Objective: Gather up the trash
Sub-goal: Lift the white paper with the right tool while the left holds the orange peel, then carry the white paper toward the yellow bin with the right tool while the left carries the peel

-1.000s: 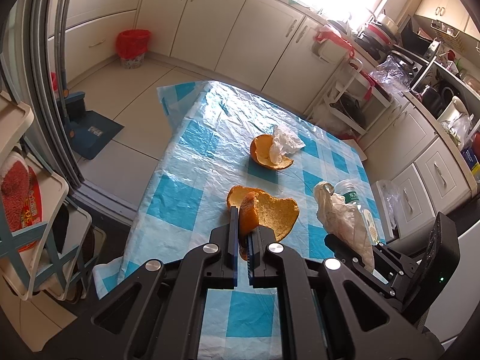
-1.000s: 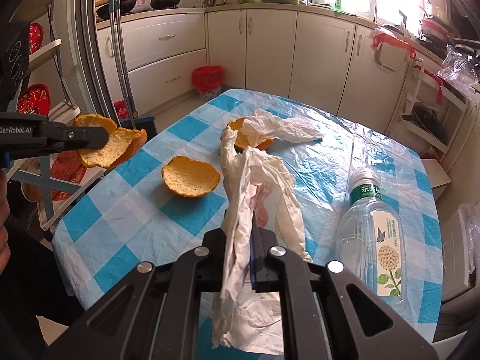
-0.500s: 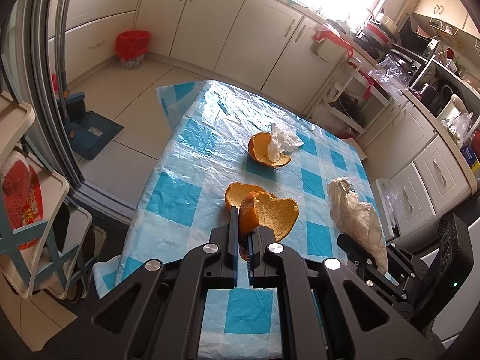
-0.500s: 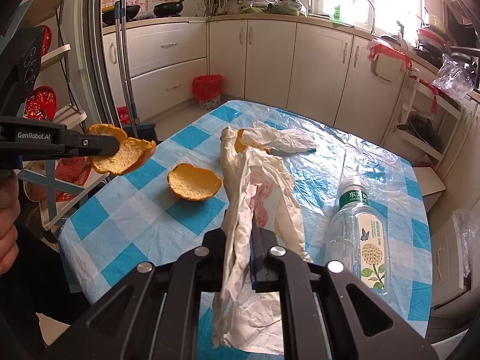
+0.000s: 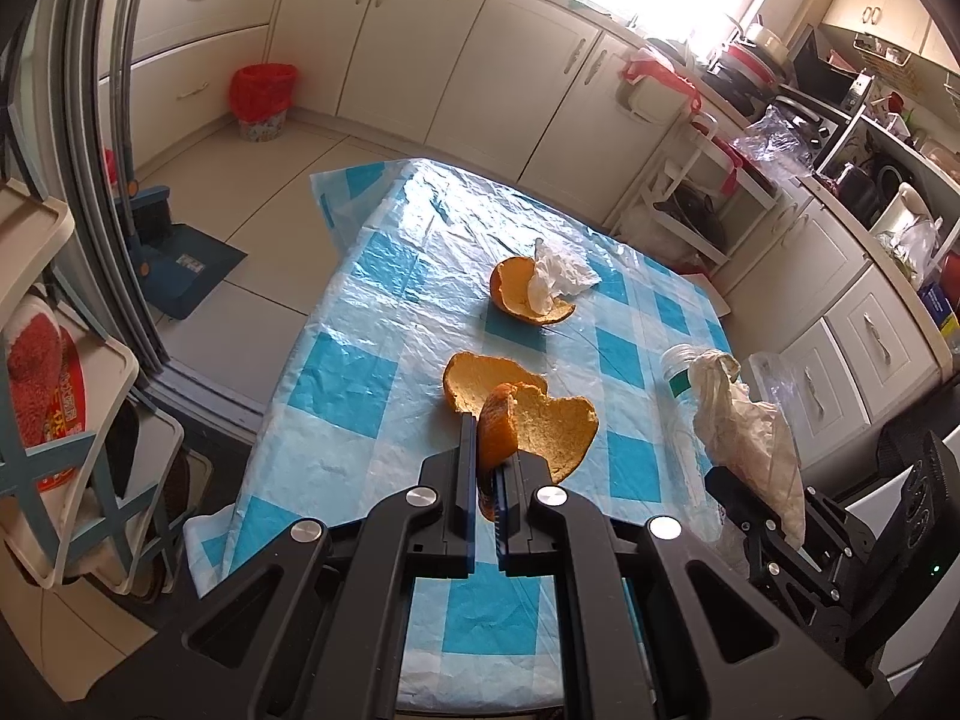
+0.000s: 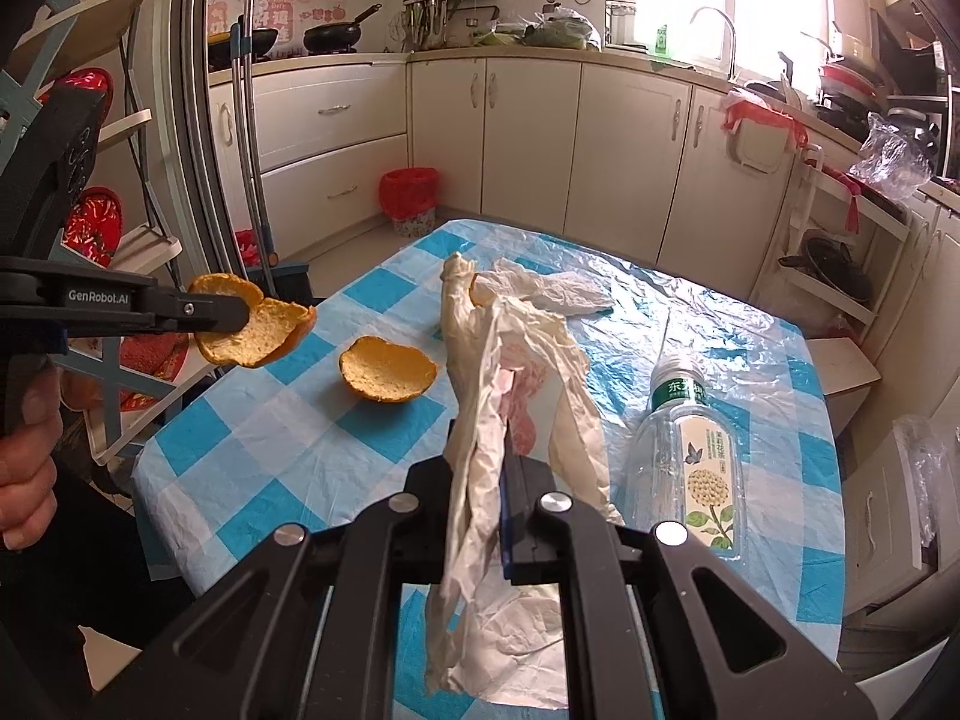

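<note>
My left gripper point(image 5: 487, 450) is shut on an orange peel piece point(image 5: 540, 429) and holds it above the table; the held peel also shows in the right wrist view point(image 6: 258, 327). My right gripper point(image 6: 480, 450) is shut on a crumpled white wrapper point(image 6: 510, 372), seen from the left wrist view point(image 5: 750, 426). A second peel point(image 6: 387, 369) lies on the blue checked tablecloth point(image 6: 288, 450). A third peel point(image 5: 522, 294) with a white tissue point(image 5: 558, 273) in it lies farther back. A clear plastic bottle point(image 6: 696, 456) lies on the right.
A red-lined trash bin point(image 6: 411, 201) stands on the floor by the cabinets point(image 6: 528, 138). A shelf rack point(image 5: 66, 420) stands left of the table. A dustpan point(image 5: 180, 258) sits on the floor. A cart point(image 6: 840, 264) stands at the right.
Both grippers have pulled back and risen slightly with their loads still held. The table items have not moved.
</note>
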Demonstrator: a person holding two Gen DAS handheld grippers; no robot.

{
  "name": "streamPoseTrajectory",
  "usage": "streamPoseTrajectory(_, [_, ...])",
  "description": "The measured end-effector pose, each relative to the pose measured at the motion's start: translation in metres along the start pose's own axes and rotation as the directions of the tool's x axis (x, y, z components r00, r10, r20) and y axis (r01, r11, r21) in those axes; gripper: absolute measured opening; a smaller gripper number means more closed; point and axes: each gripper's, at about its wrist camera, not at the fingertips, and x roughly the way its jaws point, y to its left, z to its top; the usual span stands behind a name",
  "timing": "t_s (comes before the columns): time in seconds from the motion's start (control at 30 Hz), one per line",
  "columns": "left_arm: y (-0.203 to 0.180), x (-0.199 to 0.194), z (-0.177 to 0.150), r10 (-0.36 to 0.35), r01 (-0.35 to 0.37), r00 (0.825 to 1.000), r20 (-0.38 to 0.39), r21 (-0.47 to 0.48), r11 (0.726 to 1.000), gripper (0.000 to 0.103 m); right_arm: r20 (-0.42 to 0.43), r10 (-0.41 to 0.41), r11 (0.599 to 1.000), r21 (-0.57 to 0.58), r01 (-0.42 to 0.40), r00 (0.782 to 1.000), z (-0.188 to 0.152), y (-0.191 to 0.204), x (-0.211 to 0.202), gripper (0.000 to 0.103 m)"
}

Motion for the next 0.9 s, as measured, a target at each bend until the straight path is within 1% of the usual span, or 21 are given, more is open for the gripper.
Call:
streamPoseTrajectory(0.5, [-0.014,-0.007,-0.013,-0.008,0.006,1.0,0.029,0.045,0.999,0.004,0.042,-0.039,0.999,0.039,0.038,0.998,-0.015,-0.011,-0.031,0.01])
streamPoseTrajectory(0.9, [-0.021,-0.004,-0.015,-0.009,0.007,1.0,0.028,0.059,0.998,0.004,0.057,-0.057,0.997,0.052,0.054,0.997,-0.017,-0.016,-0.036,0.01])
